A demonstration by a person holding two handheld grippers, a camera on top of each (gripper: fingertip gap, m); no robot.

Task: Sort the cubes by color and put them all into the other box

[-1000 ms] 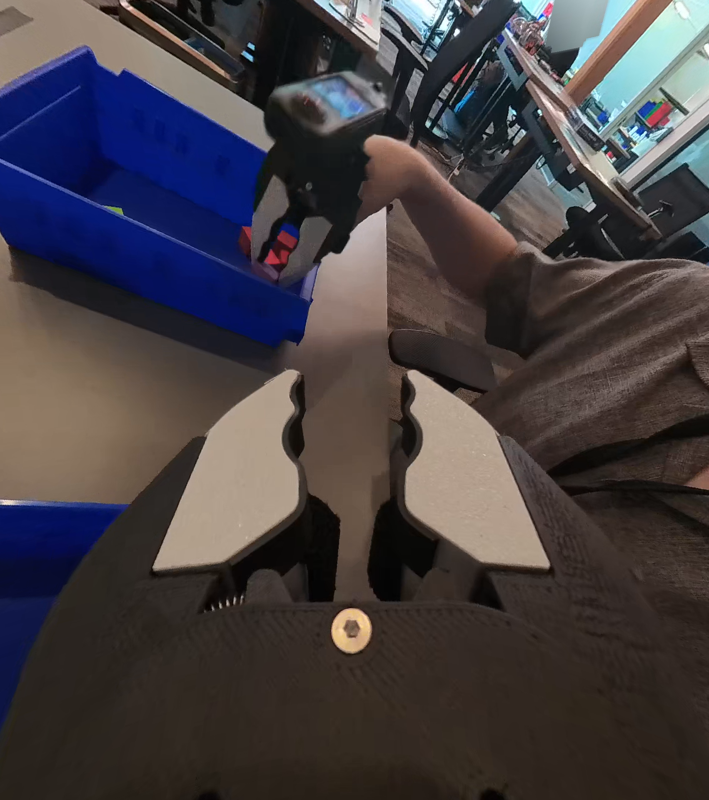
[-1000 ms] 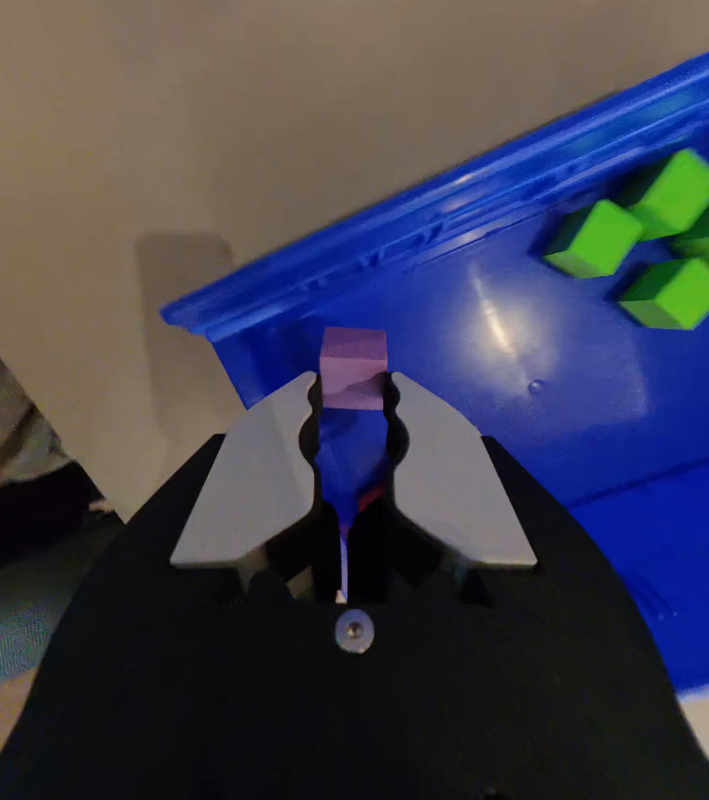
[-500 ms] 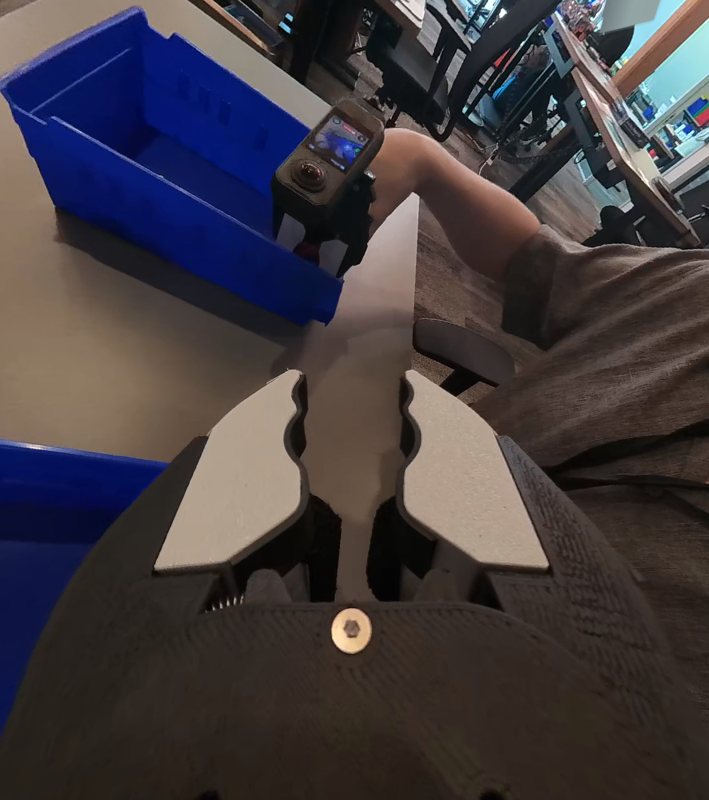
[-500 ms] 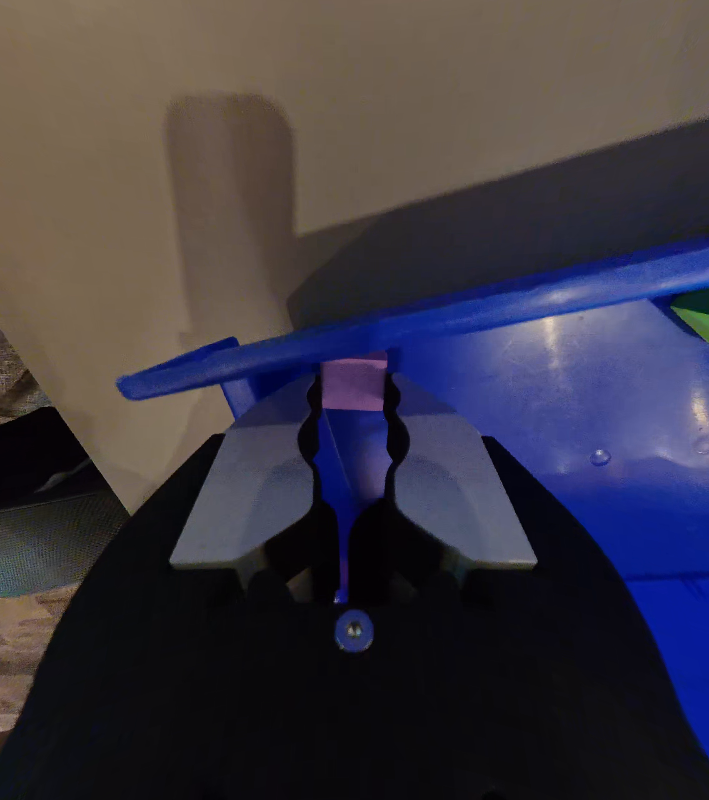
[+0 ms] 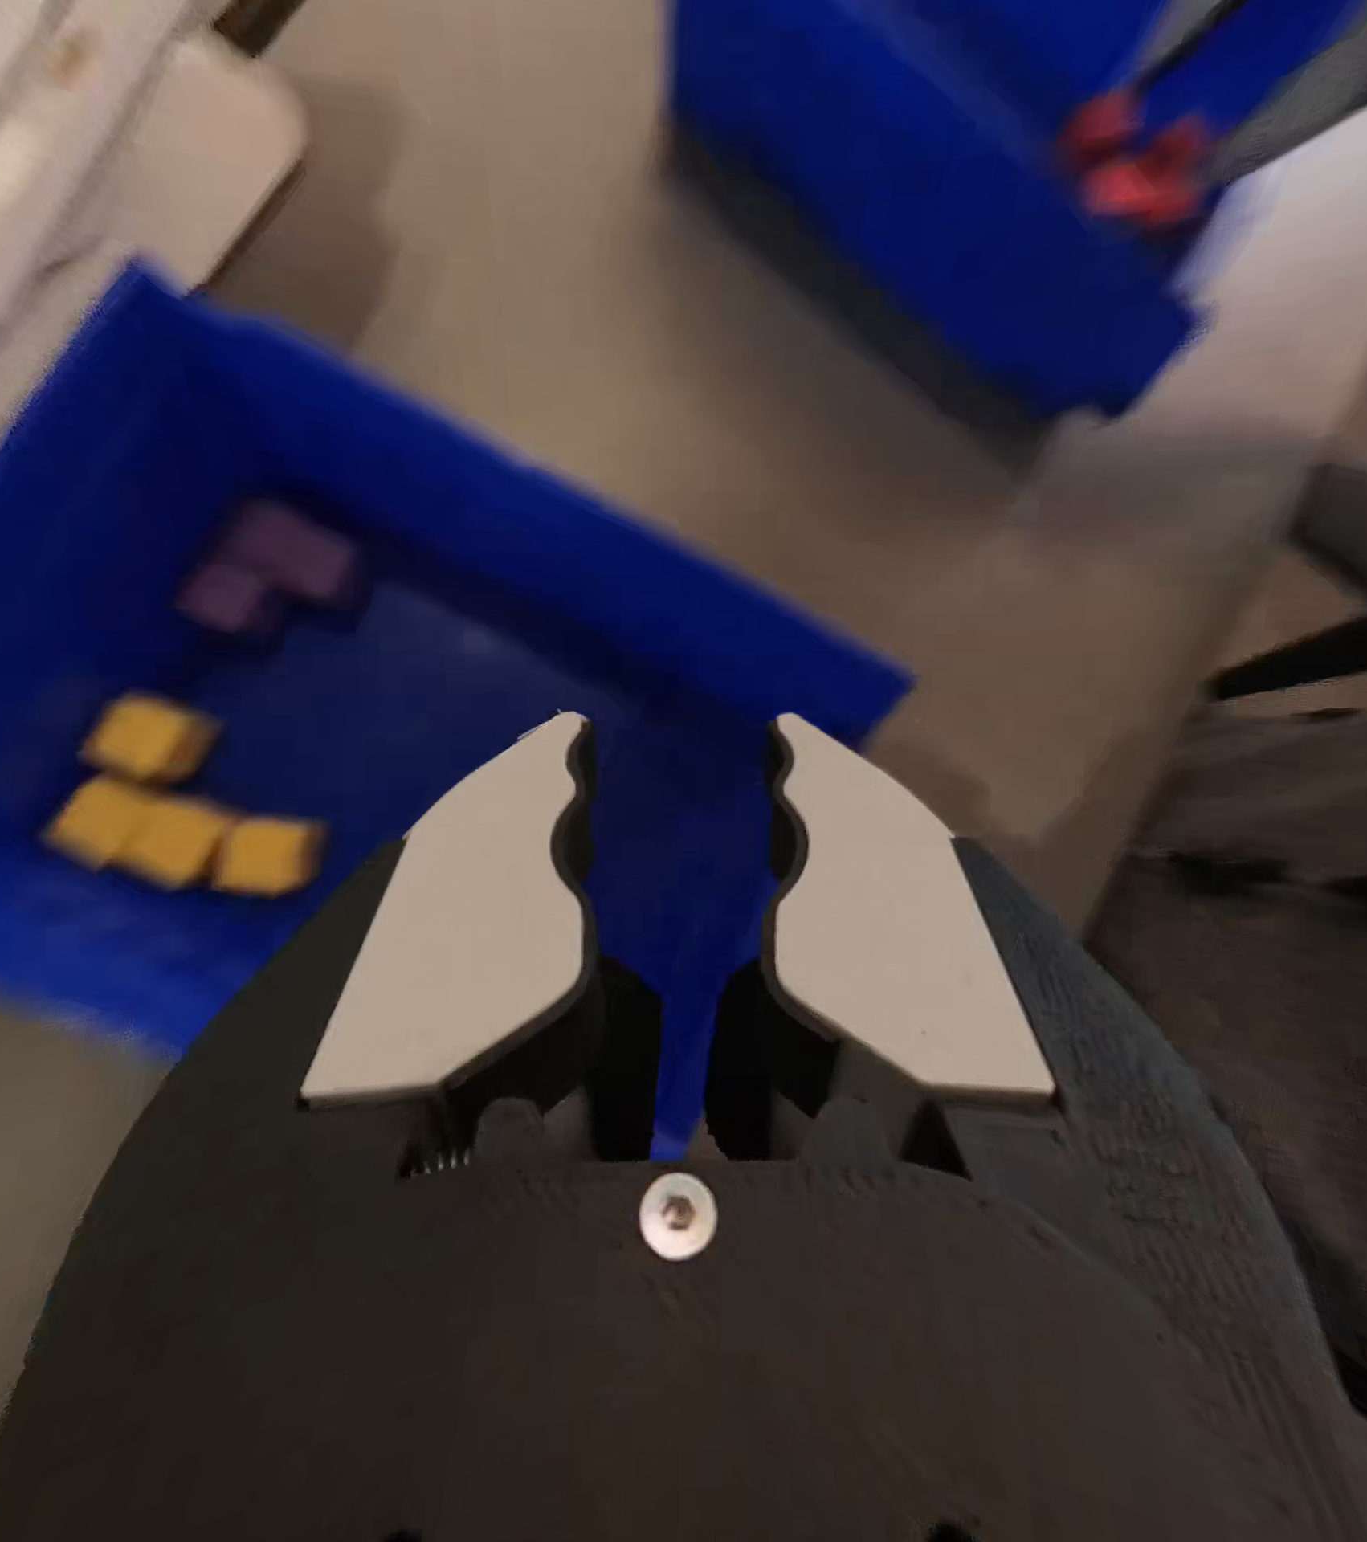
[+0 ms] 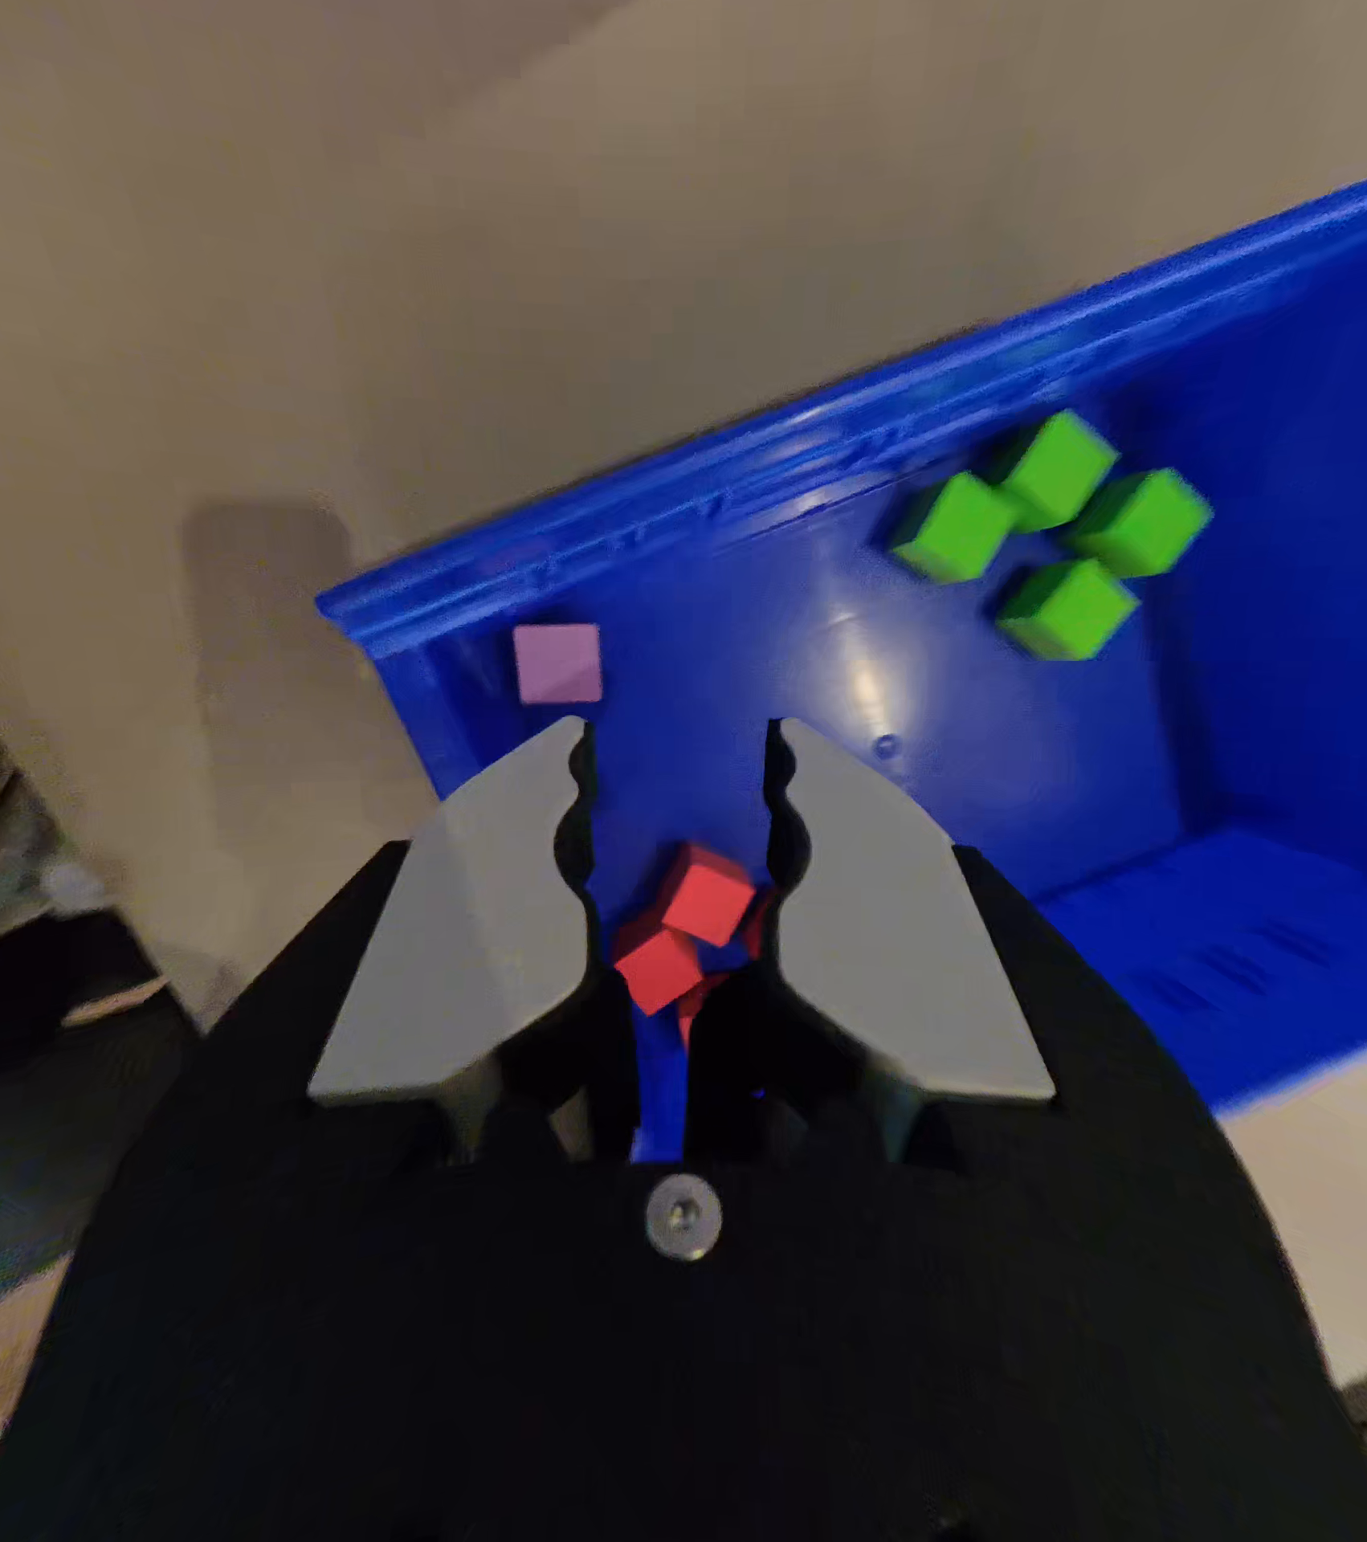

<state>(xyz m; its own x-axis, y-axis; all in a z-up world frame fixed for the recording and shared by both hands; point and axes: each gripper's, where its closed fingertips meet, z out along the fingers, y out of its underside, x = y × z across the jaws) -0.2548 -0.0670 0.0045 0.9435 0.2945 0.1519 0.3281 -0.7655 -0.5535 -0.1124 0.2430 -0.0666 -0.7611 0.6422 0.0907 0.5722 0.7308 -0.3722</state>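
Note:
My right gripper [image 6: 680,730] is open and empty above a blue bin [image 6: 747,451]. A purple cube [image 6: 557,663] lies in the bin's near-left corner, just beyond my left fingertip [image 6: 563,734]. Red cubes [image 6: 684,926] lie between my fingers, lower down. Several green cubes [image 6: 1056,526] lie farther right. My left gripper [image 5: 676,734] is open and empty over the corner of another blue bin [image 5: 580,542] that holds several yellow cubes [image 5: 179,818] and purple cubes [image 5: 271,567]. The left wrist view is blurred.
Both bins stand on a beige table [image 6: 330,250]. In the left wrist view a second blue bin [image 5: 914,209] with red cubes [image 5: 1131,167] stands at the upper right. The table's edge and dark floor [image 5: 1289,834] lie to the right.
My right gripper has opened and let go of the purple cube, which now lies in the bin's corner. My left gripper has swung round over the bin with yellow and purple cubes.

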